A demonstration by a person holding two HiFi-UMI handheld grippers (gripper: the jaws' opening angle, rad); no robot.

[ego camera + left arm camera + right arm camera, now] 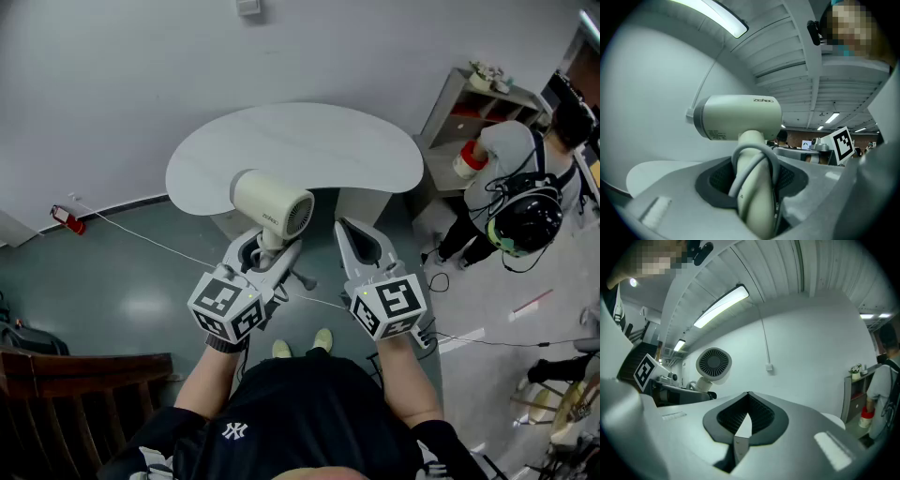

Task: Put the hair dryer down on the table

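A cream hair dryer (272, 204) is held up in the air over the near edge of the white table (300, 141). My left gripper (267, 248) is shut on its handle, and the barrel lies level, with its rear grille turned to the right. In the left gripper view the hair dryer's handle (752, 197) and its looped cord fill the space between the jaws. My right gripper (361, 239) hangs beside it to the right, shut with nothing in it. In the right gripper view the right gripper (747, 416) has its pads together, and the hair dryer's grille (713, 364) shows to the left.
A grey shelf unit (469, 103) stands at the back right, and a person in white (511, 159) bends beside it. A wooden chair (66, 394) is at the lower left. A thin cable (141, 236) runs across the grey floor to a red object (64, 217).
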